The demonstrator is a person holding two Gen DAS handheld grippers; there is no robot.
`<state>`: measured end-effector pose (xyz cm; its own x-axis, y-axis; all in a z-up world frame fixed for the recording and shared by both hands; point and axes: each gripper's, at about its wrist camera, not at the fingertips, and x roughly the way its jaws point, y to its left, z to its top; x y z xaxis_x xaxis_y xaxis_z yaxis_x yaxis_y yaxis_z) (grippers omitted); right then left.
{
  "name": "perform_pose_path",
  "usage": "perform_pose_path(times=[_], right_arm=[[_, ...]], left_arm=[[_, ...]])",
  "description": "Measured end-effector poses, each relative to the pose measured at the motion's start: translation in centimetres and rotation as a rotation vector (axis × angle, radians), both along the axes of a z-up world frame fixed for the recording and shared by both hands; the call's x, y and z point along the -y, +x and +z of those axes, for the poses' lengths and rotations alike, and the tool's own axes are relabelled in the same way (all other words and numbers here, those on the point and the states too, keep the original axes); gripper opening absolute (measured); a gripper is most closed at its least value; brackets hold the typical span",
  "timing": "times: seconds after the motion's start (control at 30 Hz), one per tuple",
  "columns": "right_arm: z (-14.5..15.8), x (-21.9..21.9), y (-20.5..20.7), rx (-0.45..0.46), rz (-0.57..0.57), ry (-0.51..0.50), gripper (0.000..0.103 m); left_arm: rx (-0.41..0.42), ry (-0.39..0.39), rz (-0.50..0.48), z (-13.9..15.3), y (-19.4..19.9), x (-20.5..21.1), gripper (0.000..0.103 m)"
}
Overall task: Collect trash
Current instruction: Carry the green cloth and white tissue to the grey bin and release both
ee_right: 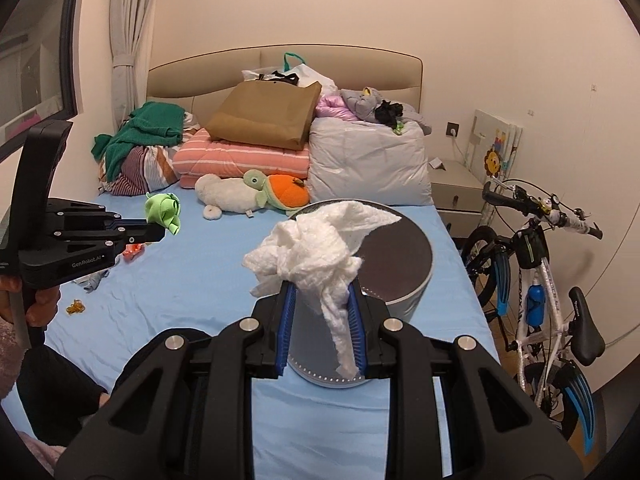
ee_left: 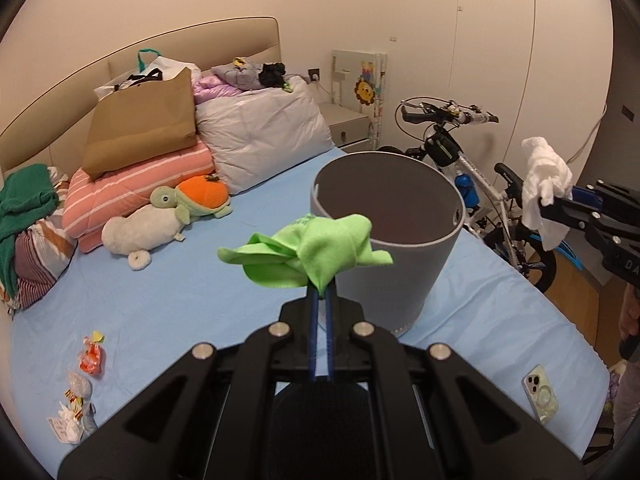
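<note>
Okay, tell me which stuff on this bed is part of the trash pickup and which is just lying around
Part of the job:
green cloth in left gripper
white tissue in right gripper
grey bin
wrappers on the sheet

Just lying around:
plush turtle
phone
paper bag
bicycle

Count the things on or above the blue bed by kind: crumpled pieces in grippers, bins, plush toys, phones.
Held pieces: 2, crumpled green cloth in left gripper, crumpled white tissue in right gripper
Grey cylindrical bin: 1
Plush toys: 2, white plush animal, green-and-orange plush turtle
Pale smartphone: 1
Total: 6
</note>
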<state>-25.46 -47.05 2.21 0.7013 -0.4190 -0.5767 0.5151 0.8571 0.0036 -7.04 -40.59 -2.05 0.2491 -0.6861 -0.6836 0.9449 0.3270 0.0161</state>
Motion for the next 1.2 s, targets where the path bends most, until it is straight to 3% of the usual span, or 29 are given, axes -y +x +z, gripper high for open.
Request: perform_pose_path(times=[0.47,0.8,1.13,1.2], right_arm=[[2.4,5.9,-1.9,0.018,-0.067,0.01,0.023],[3.1,8.2,0.8,0.005,-0.038,0.027,0.023],[2.0,10.4,4.8,-0.009,0.018,0.063,0.024],[1.7,10.9,5.2,0.002,0.011,0.074,0.04]], left_arm=[[-0.011,0.013,-0.114,2.0,-1.2,8.4,0.004],[-0.03,0.019,-0.134,2.7,0.5,11.5,0.004],[-0.08,0.052,-0.127,1.0,2.9,14.5,0.007],[-0.097,0.063,-0.136,0.5,3.2,15.0,0.008]])
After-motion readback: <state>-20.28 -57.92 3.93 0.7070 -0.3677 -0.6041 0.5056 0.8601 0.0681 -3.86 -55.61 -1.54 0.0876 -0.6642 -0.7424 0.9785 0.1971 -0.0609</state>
